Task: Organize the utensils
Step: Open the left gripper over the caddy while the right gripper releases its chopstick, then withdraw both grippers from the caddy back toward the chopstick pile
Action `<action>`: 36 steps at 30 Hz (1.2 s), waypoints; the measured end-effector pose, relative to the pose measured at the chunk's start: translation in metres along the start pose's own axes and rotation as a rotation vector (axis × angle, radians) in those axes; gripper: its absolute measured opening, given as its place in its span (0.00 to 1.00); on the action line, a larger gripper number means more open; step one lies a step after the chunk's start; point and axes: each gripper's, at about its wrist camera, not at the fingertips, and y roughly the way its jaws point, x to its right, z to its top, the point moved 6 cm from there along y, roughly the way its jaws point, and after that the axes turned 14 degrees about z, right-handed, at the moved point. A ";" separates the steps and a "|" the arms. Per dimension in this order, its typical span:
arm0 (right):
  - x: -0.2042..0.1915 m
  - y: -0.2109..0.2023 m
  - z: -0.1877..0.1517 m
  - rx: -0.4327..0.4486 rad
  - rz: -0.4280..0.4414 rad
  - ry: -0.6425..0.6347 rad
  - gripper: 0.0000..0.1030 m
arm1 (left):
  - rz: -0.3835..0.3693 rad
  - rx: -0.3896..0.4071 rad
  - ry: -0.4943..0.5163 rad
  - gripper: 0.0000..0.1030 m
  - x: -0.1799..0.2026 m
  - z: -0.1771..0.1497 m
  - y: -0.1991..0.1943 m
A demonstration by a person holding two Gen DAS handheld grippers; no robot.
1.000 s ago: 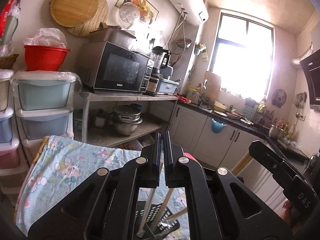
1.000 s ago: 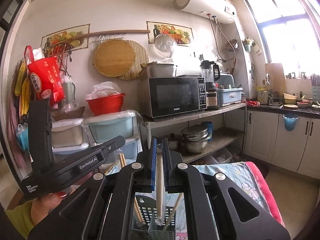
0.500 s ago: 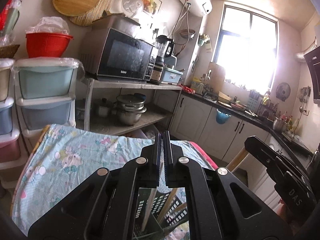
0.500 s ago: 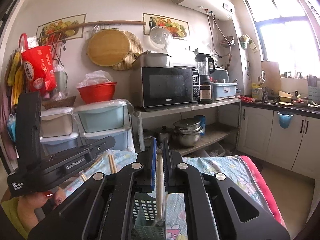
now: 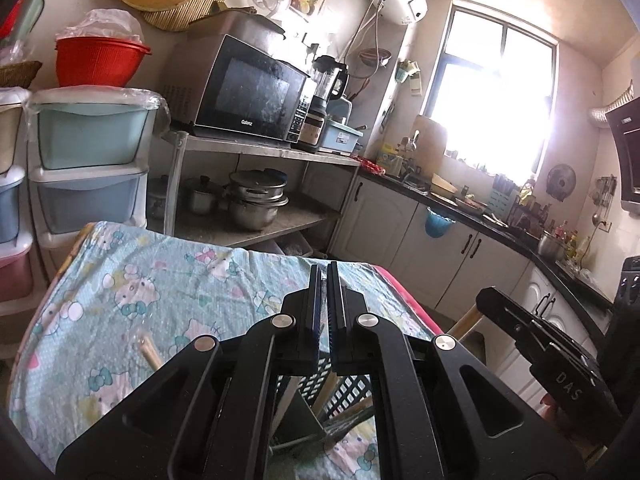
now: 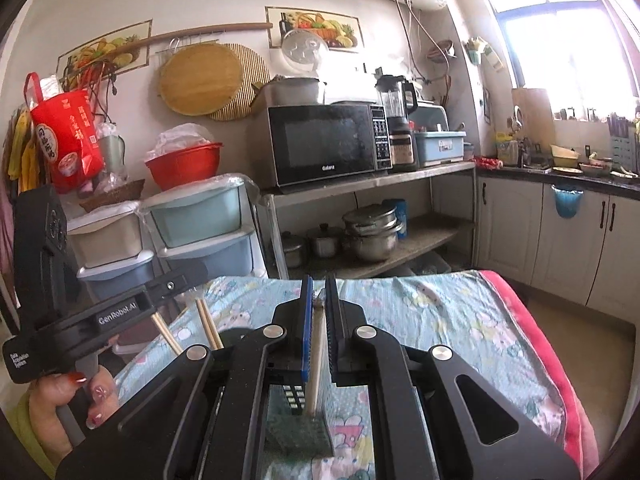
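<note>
My right gripper (image 6: 316, 292) is shut on a pale wooden chopstick (image 6: 314, 356) that stands upright, its lower end inside a dark slotted utensil basket (image 6: 298, 430) on the table. More chopsticks (image 6: 208, 322) lean out of the basket to the left. My left gripper (image 5: 324, 280) hangs over the same basket (image 5: 344, 390), fingers shut, nothing visible between them. A chopstick (image 5: 147, 354) pokes up at its left. From the right wrist, the left gripper (image 6: 188, 280) sits at left, held by a hand (image 6: 80, 392). The left wrist sees the right gripper (image 5: 490, 300) with its chopstick (image 5: 466, 320).
The table wears a light blue cartoon-print cloth (image 5: 160, 280) with a red edge (image 6: 532, 344). Behind stand plastic drawers (image 5: 88, 168), a metal rack with a microwave (image 6: 324, 144) and pots (image 6: 368, 232). White cabinets (image 5: 440, 248) run to the right.
Both grippers have come down toward the table, so more of the cloth shows. The right gripper's chopstick has sunk lower into the basket. Both stay shut.
</note>
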 end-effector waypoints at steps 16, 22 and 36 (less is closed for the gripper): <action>0.005 -0.007 -0.025 -0.058 0.010 0.079 0.30 | 0.024 -0.064 -0.040 0.13 -0.023 -0.021 -0.005; 0.009 -0.009 -0.034 -0.081 0.004 0.096 0.41 | 0.031 -0.070 -0.058 0.42 -0.030 -0.025 -0.012; 0.015 -0.019 -0.048 -0.105 -0.011 0.136 0.62 | 0.064 -0.068 -0.068 0.90 -0.041 -0.035 -0.026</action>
